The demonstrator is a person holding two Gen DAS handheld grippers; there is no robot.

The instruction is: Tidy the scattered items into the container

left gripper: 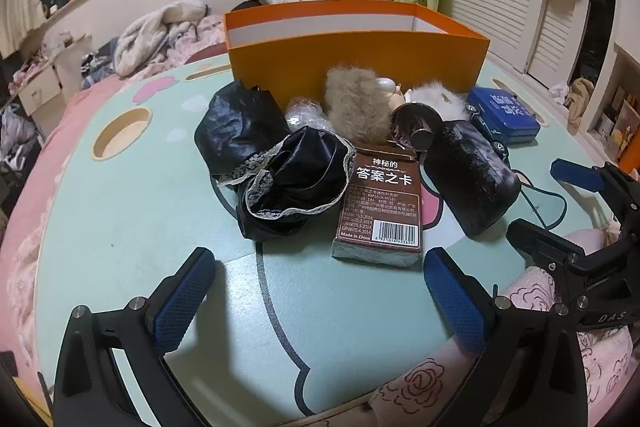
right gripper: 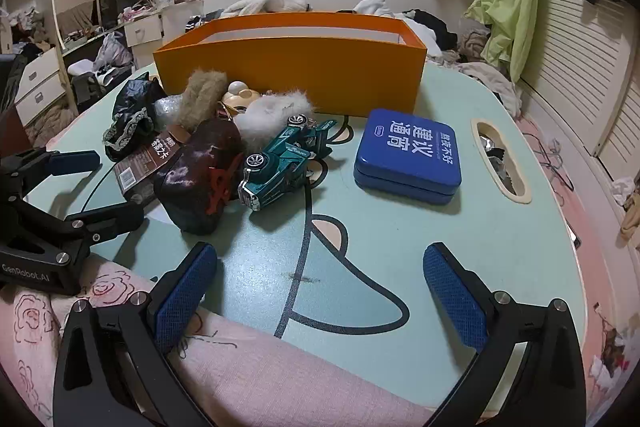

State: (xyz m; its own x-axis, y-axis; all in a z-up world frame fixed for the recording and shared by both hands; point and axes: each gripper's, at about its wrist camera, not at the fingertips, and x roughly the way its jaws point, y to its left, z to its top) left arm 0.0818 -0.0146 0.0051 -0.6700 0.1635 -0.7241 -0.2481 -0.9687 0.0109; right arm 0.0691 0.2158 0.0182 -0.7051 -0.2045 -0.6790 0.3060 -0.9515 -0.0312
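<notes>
Both grippers hover low over the near edge of the mint-green cartoon-printed surface point(right gripper: 400, 227), each with its blue-padded jaws spread wide and holding nothing. Seen from its own camera, the left gripper point(left gripper: 316, 301) points toward 12 o'clock at a brown cardboard card box with white Chinese lettering and a barcode point(left gripper: 380, 203), which lies flat just ahead. At 11 o'clock from that box sits a crumpled black satin cloth with lace trim point(left gripper: 292, 183), touching the box's left edge; a glossy black pouch point(left gripper: 470, 179) lies at 2 o'clock, just beside it. Behind them, a tan fur puff point(left gripper: 356, 103) and a white fur puff point(left gripper: 436, 99) rest against the front wall of the open orange rectangular cardboard container point(left gripper: 360, 67), which stands at 12 o'clock on the far part of the surface.

From the right wrist view, the right gripper point(right gripper: 320, 297) faces a teal die-cast toy car point(right gripper: 280, 167) at 11 o'clock, lying tilted against the pouch. A blue rectangular metal tin with white Chinese characters point(right gripper: 408, 157) sits at 1 o'clock, apart from the pile and near the container's right front corner. None of these items is inside the container.
</notes>
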